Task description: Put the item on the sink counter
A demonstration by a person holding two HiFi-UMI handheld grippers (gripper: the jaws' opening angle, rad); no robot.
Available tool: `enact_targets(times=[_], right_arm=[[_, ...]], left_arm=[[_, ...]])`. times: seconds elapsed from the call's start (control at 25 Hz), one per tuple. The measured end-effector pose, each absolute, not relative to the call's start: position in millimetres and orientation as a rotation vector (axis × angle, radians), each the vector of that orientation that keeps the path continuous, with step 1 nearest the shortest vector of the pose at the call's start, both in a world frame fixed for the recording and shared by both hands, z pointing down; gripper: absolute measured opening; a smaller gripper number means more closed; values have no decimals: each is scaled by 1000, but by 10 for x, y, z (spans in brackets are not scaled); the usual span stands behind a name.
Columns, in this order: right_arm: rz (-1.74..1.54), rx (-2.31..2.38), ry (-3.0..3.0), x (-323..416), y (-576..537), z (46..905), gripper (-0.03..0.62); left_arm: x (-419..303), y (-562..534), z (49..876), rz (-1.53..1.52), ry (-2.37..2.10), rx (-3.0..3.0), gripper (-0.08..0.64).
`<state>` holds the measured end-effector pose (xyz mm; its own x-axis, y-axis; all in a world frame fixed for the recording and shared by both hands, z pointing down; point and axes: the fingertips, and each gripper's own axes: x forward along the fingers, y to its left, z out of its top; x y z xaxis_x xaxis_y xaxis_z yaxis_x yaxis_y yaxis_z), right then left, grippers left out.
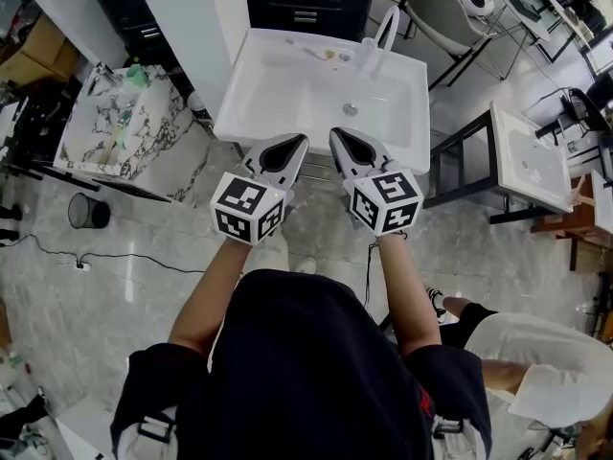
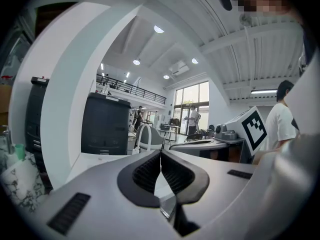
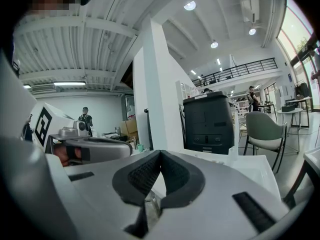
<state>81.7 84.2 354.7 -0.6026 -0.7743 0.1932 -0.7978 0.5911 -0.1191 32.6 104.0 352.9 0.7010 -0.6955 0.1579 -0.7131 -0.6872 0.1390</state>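
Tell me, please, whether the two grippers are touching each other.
Apart. The head view shows a clear gap between the left gripper and the right gripper.

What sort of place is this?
Probably a large open lab or workshop, not a real bathroom: a white sink stands free on the floor, a second sink stands nearby, and a railed mezzanine runs above.

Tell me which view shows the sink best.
The head view: it looks down on nearly the whole sink, with its drain and faucet. Both gripper views catch only slivers of its white top beyond the jaws.
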Motion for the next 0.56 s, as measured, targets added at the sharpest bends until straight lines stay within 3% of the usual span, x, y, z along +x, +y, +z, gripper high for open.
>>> enact_targets(times=[0.56], right_arm=[[297,1307,-2711,837,1065,3532,34]], left_arm=[[357,1269,3509,149,-1153,2716,14]])
